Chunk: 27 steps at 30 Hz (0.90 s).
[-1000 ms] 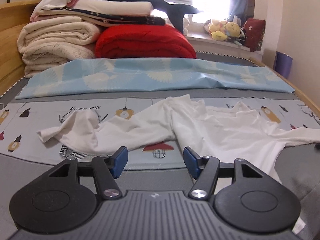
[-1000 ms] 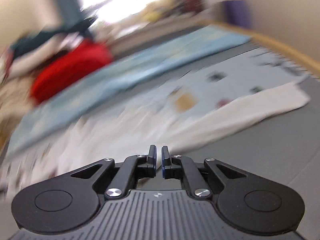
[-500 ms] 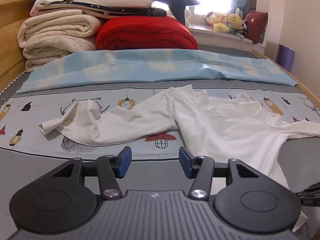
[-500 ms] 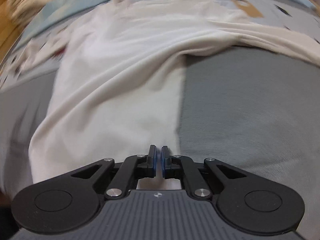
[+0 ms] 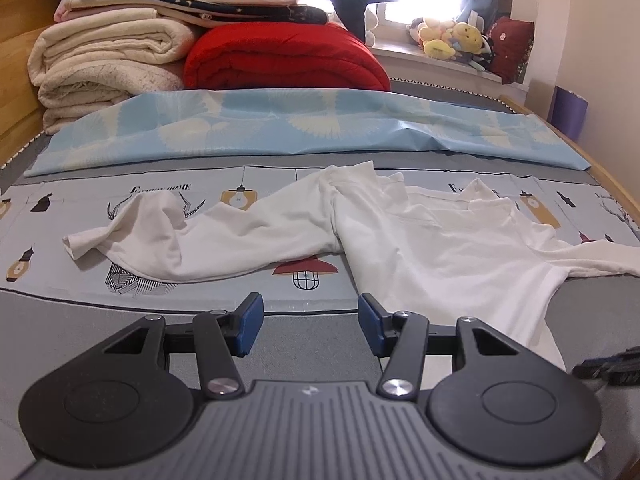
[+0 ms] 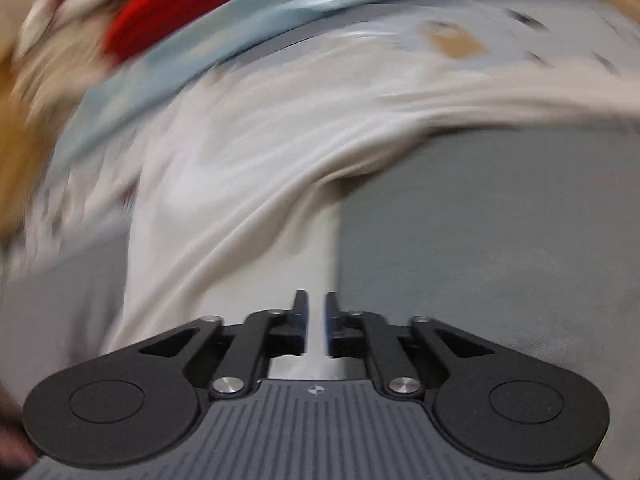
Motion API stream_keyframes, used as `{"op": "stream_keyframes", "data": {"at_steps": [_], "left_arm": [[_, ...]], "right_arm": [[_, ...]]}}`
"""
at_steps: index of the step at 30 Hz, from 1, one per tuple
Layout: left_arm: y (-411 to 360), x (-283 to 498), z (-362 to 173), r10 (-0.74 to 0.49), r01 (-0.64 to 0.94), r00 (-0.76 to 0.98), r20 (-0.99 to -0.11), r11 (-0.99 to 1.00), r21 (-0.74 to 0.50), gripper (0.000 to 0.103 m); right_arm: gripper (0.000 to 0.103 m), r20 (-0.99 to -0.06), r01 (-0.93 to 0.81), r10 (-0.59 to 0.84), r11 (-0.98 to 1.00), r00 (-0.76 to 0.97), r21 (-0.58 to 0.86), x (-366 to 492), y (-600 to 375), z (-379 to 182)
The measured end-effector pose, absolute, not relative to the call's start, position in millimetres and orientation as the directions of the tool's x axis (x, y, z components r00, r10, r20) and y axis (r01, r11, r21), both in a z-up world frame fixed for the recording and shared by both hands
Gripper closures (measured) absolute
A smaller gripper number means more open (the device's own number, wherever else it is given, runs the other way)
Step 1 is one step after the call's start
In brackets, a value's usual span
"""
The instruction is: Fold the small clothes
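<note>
While the left gripper [image 5: 308, 326] is hovering low over the grey bed surface [image 5: 304, 344], its blue-padded fingers [image 5: 249, 322] are standing wide apart and gripping nothing. Just ahead of it, a crumpled white long-sleeved cotton shirt [image 5: 400, 236] is lying across a pale printed sheet with lantern and bird-cage drawings [image 5: 80, 196]. One sleeve is trailing out to the left with a rumpled cuff, and the body of the garment is running down toward the near right corner of the left wrist view. Beyond the printed sheet, a light-blue patterned cloth [image 5: 280, 124] is stretching across the width of the bed. Behind that, a folded red quilt [image 5: 284, 60] is sitting beside a stack of cream blankets [image 5: 104, 60], with soft toys [image 5: 452, 38] lining the windowsill.

The right gripper [image 6: 316, 324] is showing its fingers drawn close together, leaving only a narrow slot. White fabric of the same shirt [image 6: 248, 184] is passing through that slot, so the tongs are pinching the hem edge, and the cloth is pulling up in taut folds away from them. The right wrist view is heavily smeared by motion; the grey surface [image 6: 500, 240] is lying to the right of the lifted fabric, and finer detail there cannot be made out.
</note>
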State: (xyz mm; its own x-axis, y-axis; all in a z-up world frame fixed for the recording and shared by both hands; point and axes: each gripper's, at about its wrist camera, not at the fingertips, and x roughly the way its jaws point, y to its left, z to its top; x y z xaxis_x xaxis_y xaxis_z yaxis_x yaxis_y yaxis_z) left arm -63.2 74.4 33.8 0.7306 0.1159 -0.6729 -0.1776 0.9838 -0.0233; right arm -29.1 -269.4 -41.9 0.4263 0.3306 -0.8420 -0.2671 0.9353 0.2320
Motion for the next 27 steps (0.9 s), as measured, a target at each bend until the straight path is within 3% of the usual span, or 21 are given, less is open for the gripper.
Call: {"op": "stream_keyframes", "data": {"at_steps": [2,6,7,8,9,11,14,17,21,23,25,27], "left_arm": [[75.2,-63.5,34.3,0.115,-0.176,0.730,-0.674,0.984,-0.023,0.045],[79.3,-63.2,35.0,0.119,-0.187,0.728,-0.675,0.982,-0.028,0.045],[80.3,-62.7,35.0,0.118,-0.191,0.727,-0.677,0.981,-0.034,0.045],[80.7,-62.5,35.3,0.116,-0.193,0.727,-0.677,0.980,-0.039,0.045],[80.6,-62.3,35.8,0.114,-0.193,0.728,-0.676,0.980,-0.043,0.045],[79.3,-62.6,36.9,0.116,-0.190,0.731,-0.672,0.981,-0.038,0.045],[78.5,-64.5,37.6,0.115,-0.186,0.734,-0.669,0.982,-0.036,0.045],[81.1,-65.5,37.4,0.120,-0.191,0.732,-0.670,0.981,-0.033,0.045],[82.2,-65.1,38.3,0.117,-0.197,0.732,-0.671,0.979,-0.044,0.045],[80.8,-65.1,38.9,0.114,-0.192,0.735,-0.669,0.981,-0.043,0.045],[79.5,-65.1,39.1,0.110,-0.184,0.736,-0.668,0.982,-0.040,0.045],[80.1,-65.1,38.8,0.111,-0.185,0.735,-0.669,0.982,-0.040,0.045]], "right_arm": [[0.062,-0.859,-0.252,0.306,0.943,0.410,0.216,-29.1,-265.7,-47.9],[0.061,-0.897,-0.254,0.270,0.949,0.350,0.187,-34.9,-265.0,-68.2],[0.064,-0.896,-0.270,0.262,0.948,0.357,0.170,-34.2,-259.8,-67.8],[0.091,-0.892,-0.291,0.272,0.941,0.361,0.170,-36.3,-257.8,-66.5],[0.099,-0.888,-0.294,0.294,0.936,0.355,0.193,-36.4,-257.4,-66.4],[0.101,-0.870,-0.280,0.329,0.931,0.367,0.234,-32.9,-259.5,-56.8],[0.101,-0.800,-0.196,0.317,0.948,0.510,0.251,-16.5,-285.1,-23.6],[0.101,-0.773,0.038,0.050,0.995,0.633,0.096,-3.1,-334.1,-5.7],[0.098,-0.811,0.163,-0.126,0.986,0.571,-0.039,11.3,-355.6,-27.2],[0.090,-0.771,0.195,-0.189,0.977,0.608,-0.085,7.7,-350.1,-20.3],[0.088,-0.727,0.141,-0.149,0.987,0.670,-0.073,3.1,-333.7,-7.7],[0.086,-0.701,-0.005,-0.008,1.000,0.713,-0.017,-5.8,-308.2,1.3]]}}
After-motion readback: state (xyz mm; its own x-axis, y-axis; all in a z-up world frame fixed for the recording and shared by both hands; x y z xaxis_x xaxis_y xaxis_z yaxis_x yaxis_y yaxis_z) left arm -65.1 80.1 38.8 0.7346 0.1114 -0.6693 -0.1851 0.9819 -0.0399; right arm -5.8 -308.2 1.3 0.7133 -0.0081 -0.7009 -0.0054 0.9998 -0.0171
